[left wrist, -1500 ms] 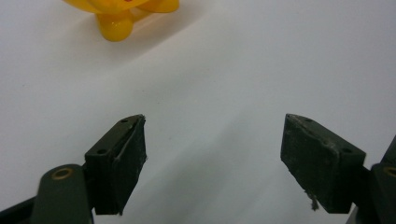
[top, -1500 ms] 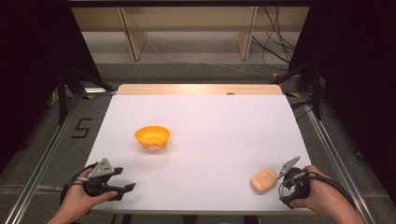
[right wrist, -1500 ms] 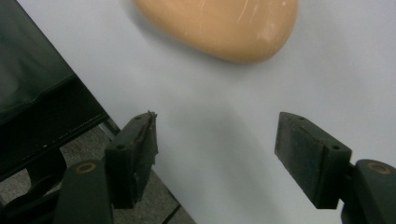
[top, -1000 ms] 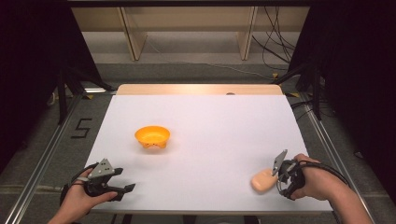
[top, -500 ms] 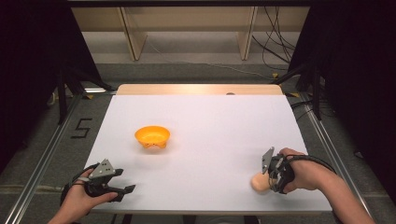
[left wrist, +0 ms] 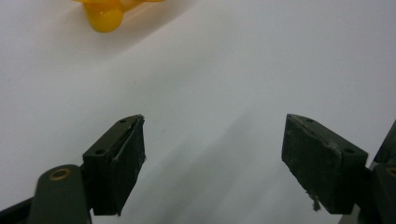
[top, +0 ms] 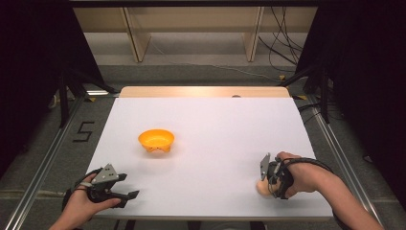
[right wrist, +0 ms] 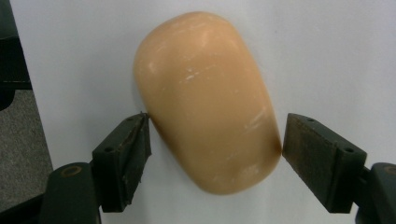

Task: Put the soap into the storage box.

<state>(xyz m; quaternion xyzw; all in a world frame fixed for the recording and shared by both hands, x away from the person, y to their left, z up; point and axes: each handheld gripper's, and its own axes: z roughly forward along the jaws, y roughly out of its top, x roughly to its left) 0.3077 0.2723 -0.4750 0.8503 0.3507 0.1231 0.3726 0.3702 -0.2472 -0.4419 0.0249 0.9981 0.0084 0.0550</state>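
Observation:
A smooth peach-coloured oval lump [right wrist: 205, 98] lies on the white table [top: 215, 120] near its front right. My right gripper [right wrist: 215, 121] points down over it, a black pad on each side. The jaws have just been opening, with the lump between them and the pads close to its sides but not pressing. From the high view the right gripper [top: 267, 181] hides most of the lump [top: 261, 189]. My left gripper [top: 128, 186] rests at the front left corner, jaws wide apart over bare table [left wrist: 215, 116]. An orange bowl [top: 156, 140] stands left of centre, and its foot [left wrist: 106, 16] appears beyond the left jaws.
The table's front edge [top: 210, 214] runs just below both hands. A wooden strip [top: 206, 92] borders the far edge. Metal rails [top: 335, 148] flank both sides, and cables [top: 282, 52] lie on the floor beyond.
My right gripper has moved left across the table and dipped over the peach lump, which now sits between its jaws. The left gripper and the bowl have stayed put.

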